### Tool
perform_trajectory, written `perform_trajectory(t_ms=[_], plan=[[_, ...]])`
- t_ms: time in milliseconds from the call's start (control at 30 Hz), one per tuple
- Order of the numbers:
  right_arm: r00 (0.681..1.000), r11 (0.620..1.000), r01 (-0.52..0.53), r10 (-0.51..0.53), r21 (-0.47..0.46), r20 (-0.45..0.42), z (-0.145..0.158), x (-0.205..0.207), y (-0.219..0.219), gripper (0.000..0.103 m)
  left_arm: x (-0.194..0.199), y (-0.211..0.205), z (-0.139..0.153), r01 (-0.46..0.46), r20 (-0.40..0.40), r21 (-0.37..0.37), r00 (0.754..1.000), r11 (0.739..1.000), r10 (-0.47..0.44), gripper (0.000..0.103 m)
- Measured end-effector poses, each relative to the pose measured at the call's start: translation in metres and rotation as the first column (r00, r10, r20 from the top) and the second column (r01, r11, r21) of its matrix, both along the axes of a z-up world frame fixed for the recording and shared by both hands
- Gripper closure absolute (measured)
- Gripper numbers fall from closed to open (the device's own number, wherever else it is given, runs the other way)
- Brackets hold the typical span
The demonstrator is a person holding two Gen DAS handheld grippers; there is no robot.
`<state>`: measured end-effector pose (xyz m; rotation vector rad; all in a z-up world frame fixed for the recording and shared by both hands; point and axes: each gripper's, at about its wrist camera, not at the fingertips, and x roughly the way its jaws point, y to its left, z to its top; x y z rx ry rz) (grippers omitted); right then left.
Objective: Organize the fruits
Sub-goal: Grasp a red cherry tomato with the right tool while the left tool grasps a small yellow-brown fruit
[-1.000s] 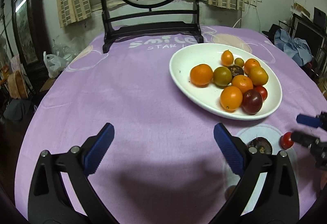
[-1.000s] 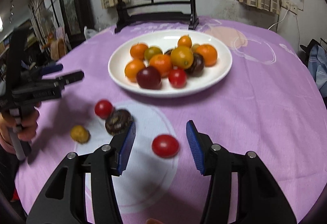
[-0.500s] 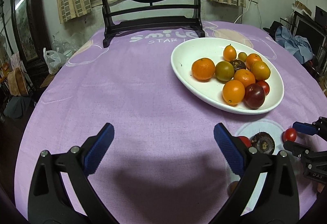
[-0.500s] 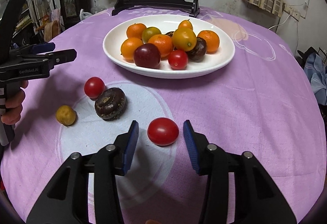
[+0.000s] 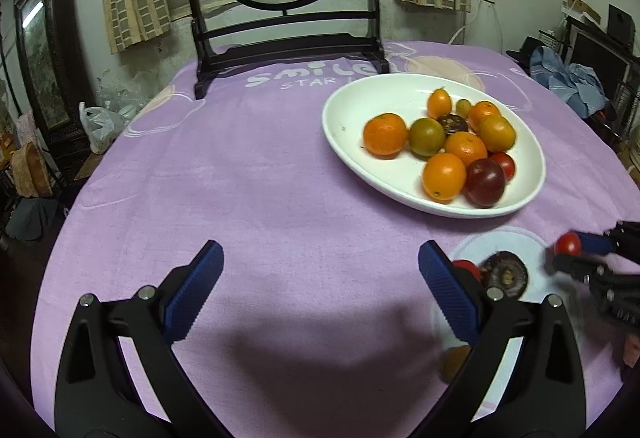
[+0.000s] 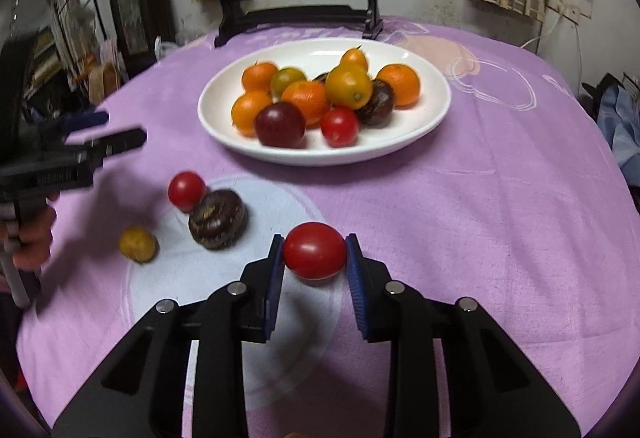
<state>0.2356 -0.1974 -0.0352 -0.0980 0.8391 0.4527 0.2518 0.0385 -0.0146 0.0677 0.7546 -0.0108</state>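
Clamping a red tomato (image 6: pixel 314 250) between its blue pads, the right gripper (image 6: pixel 314 256) sits low over the pale printed circle near the table's (image 6: pixel 500 218) front edge; whether the fruit has left the cloth I cannot tell. The step in hand looks like the pick, and the next move calls for a lift and a carry to the white plate (image 6: pixel 436 118) toward the table's middle, then a gentle release among the piled fruit so nothing rolls out.

The left gripper (image 5: pixel 320 292) hangs spread wide and empty over bare cloth toward the table's left side.

The right wrist view alone shows the grasp clearly, plus three loose fruits: a second small tomato (image 6: pixel 186 190), a dark round fruit (image 6: pixel 218 218) and a yellow fruit (image 6: pixel 137 244). The left wrist view half hides these behind its own finger.
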Motion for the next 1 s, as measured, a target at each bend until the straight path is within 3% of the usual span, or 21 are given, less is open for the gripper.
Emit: perform_trajectory(t_ms=[200, 333, 533, 600, 700, 900, 1000], plan=[[1.0, 0.999, 0.019, -0.018, 0.037, -0.011, 0.002, 0.001, -0.006, 0.072, -0.016, -0.016, -0.002, 0.147, -0.035, -0.04, 0.988, 0.988, -0.148, 0.003], [1.0, 0.999, 0.026, -0.025, 0.036, -0.016, 0.001, 0.002, -0.007, 0.072, -0.035, -0.033, -0.006, 0.302, -0.067, -0.092, 0.949, 0.949, -0.309, 0.005], [1.0, 0.999, 0.023, -0.023, 0.029, -0.019, 0.0, 0.002, -0.006, 0.072, -0.055, -0.054, -0.02, 0.39, -0.099, -0.035, 0.915, 0.92, -0.391, 0.023], [1.0, 0.999, 0.022, -0.021, 0.025, -0.022, -0.001, 0.002, -0.005, 0.072, -0.054, -0.058, -0.026, 0.398, -0.124, -0.034, 0.908, 0.917, -0.399, 0.035], [0.999, 0.999, 0.023, -0.022, 0.025, -0.026, -0.001, 0.003, -0.006, 0.072, -0.052, -0.06, -0.032, 0.398, -0.153, -0.025, 0.905, 0.917, -0.397, 0.052], [0.999, 0.999, 0.024, -0.023, 0.028, -0.027, -0.001, 0.003, -0.006, 0.072, -0.048, -0.06, -0.039, 0.39, -0.176, -0.019, 0.905, 0.921, -0.387, 0.071], [0.999, 0.999, 0.025, -0.025, 0.027, -0.026, -0.001, 0.003, -0.006, 0.072, -0.049, -0.06, -0.039, 0.389, -0.171, -0.022, 0.906, 0.921, -0.387, 0.075]])
